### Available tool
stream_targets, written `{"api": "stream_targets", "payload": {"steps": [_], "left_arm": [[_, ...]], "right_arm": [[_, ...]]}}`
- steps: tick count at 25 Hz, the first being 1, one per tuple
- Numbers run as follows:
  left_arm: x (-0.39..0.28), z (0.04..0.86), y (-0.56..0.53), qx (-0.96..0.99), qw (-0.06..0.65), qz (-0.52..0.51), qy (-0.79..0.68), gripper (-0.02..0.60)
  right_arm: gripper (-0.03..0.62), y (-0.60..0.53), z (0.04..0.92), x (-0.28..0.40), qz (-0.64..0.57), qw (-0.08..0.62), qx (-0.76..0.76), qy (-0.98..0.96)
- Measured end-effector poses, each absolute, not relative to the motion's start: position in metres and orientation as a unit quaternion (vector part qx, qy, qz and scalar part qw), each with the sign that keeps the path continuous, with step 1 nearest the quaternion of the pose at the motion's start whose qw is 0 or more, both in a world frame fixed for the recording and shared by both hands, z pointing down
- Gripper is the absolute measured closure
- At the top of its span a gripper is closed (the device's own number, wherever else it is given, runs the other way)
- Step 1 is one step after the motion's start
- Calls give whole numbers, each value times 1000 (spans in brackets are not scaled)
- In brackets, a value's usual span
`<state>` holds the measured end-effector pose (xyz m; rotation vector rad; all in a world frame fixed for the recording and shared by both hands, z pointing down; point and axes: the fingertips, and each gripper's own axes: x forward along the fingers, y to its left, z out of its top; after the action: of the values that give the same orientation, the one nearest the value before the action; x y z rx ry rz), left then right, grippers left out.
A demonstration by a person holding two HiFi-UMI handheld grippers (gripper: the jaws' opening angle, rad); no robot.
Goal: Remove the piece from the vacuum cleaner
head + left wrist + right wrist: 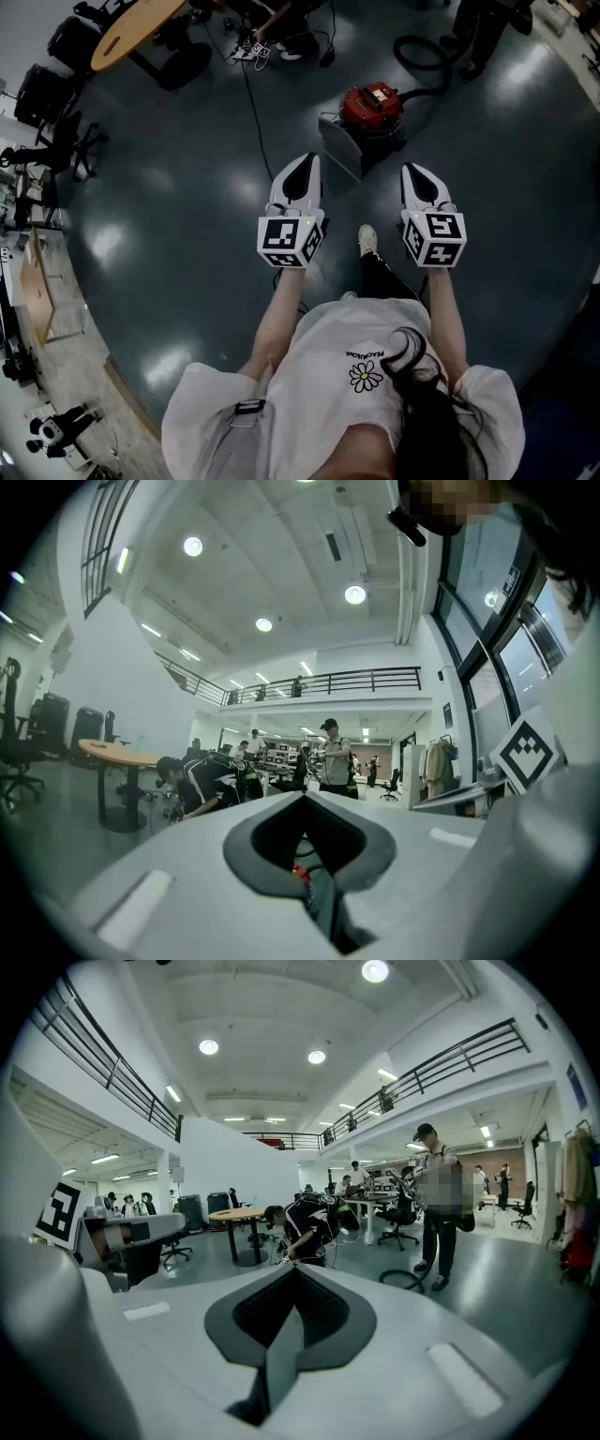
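The person holds one tool in each hand, out in front of their body. The left gripper (302, 173) has its two jaws pressed together with nothing between them. The right gripper (422, 178) is the same, jaws together and nothing held. Between the two arms you can see one white shoe (367, 239) on the dark shiny floor (187, 187). A little further on, just past the tips of both tools, sits the red vacuum cleaner (373, 105). A grey boxy part (342, 142) stands right at its near side, touching it. I cannot tell from here if that is the piece to take off. Nothing touches the vacuum yet, so I think the job has not started and the step now is to get close. To do it well, the person should step up, bend down low and spread the jaws before reaching in. It may help to hold the red body with one tool while the other pulls the piece, so the vacuum does not roll or tip. A black hose (400, 1277) curls on the floor behind it, so feet should keep away from that. Far off are a round wooden table (136, 26) and a crouching person (305, 1227).
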<state>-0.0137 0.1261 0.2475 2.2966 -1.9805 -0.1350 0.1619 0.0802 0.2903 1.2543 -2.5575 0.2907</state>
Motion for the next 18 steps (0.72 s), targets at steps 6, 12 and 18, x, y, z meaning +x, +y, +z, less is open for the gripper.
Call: {"api": "stream_targets", "payload": {"steps": [6,12,18], "left_arm": [[-37,249,33,735,50,-39,-675,581],[-80,263,-28,703,55,-45,-708,581],[-130,285,-71,686,75,-45,-722,581]], "right_arm": [[571,-22,300,138,101,150,407,-895],[571,-107,312,105,85,162,378,-907],[571,-157,331,59,97,172,362,-911]]}}
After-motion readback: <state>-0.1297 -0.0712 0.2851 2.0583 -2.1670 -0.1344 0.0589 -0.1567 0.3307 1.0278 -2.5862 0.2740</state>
